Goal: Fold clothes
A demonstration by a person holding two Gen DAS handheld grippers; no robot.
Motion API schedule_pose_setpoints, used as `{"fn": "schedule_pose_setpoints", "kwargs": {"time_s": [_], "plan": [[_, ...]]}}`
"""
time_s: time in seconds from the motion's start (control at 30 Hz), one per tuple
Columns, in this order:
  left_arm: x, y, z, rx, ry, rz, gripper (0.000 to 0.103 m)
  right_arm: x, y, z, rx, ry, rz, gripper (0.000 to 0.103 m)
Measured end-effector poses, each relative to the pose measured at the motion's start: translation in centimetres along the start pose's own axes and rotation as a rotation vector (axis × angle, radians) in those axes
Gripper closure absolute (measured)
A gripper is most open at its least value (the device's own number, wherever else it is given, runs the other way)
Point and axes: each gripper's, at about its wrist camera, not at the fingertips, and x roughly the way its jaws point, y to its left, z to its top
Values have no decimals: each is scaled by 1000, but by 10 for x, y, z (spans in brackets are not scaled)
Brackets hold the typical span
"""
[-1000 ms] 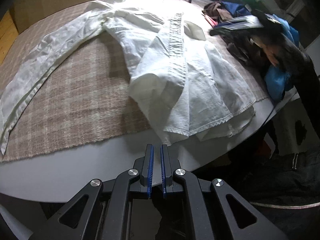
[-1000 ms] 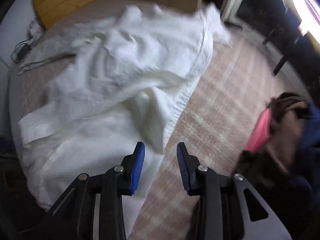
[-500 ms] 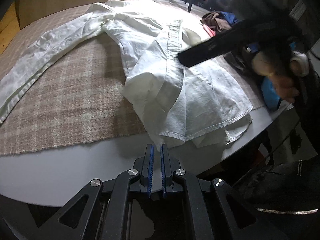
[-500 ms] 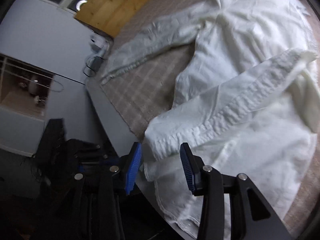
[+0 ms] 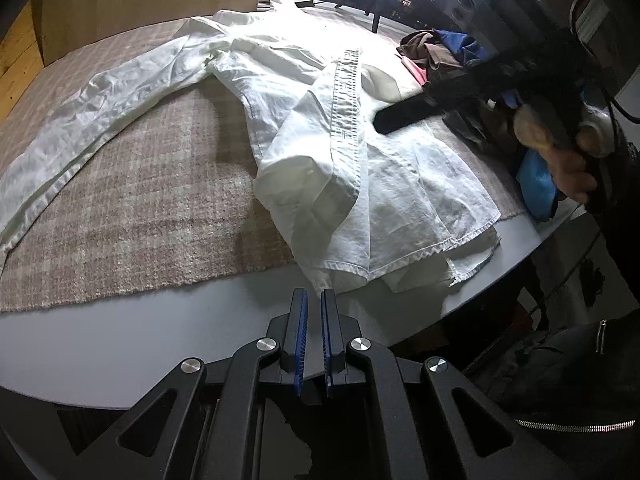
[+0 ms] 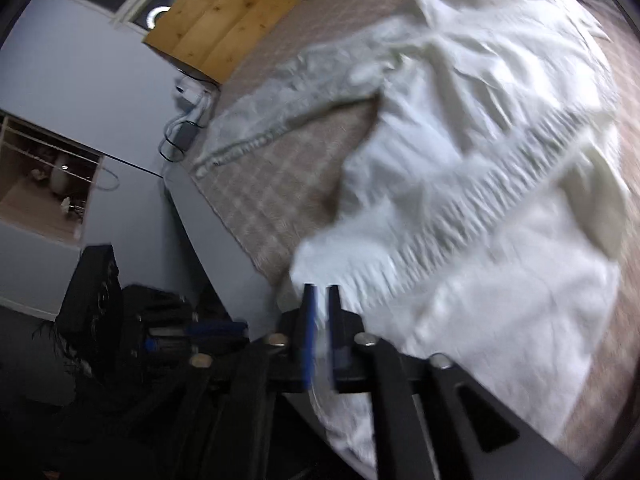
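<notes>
White shirt (image 5: 360, 184), wrinkled and partly folded, on a plaid cloth (image 5: 132, 216) over the round grey table (image 5: 140, 344).

1 sleeve stretches toward 9 o'clock; the hem overhangs the table edge at 5 o'clock. Left gripper (image 5: 314, 312) hovers near the hem, fingers pressed together, empty. Right gripper (image 6: 321, 312), blurred, fingers nearly together; cannot tell if they pinch fabric. Clothes pile (image 5: 444, 52) at 2 o'clock.

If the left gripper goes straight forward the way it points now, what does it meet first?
Most likely the hem of the white shirt, which lies just ahead of the left gripper on the grey table edge. Depth is unclear; it might pass slightly above the cloth.
</notes>
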Motion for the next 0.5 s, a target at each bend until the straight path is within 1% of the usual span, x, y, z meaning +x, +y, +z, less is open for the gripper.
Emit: {"fn": "schedule_pose_setpoints", "kwargs": {"time_s": [0.03, 0.07, 0.2, 0.27, 0.3, 0.33, 0.37, 0.4, 0.43, 0.5], "plan": [[0, 0, 0, 2, 1, 0, 98, 2, 1, -4, 5, 16, -19, 55], [0, 0, 0, 4, 2, 0, 98, 6, 4, -7, -4, 22, -34, 51], [0, 0, 0, 6, 4, 0, 98, 33, 19, -13, -47, 70, -62, 50], [-1, 0, -1, 6, 3, 0, 98, 48, 24, -9, -67, 73, -84, 50], [-2, 1, -1, 6, 4, 3, 98, 51, 26, -7, -77, 62, -101, 53], [-3, 1, -2, 6, 2, 5, 98, 52, 27, -5, -86, 45, -108, 59], [-5, 1, -3, 5, 0, 8, 98, 48, 27, -4, -94, 14, -91, 88], [-6, 1, -3, 4, -4, 9, 98, 43, 27, -2, -97, -14, -71, 100], [-8, 1, -4, 3, -7, 10, 98, 36, 25, -3, -92, -30, -52, 100], [-10, 3, -4, -2, -12, 13, 98, 16, 18, -10, -88, -49, -48, 100]]}}
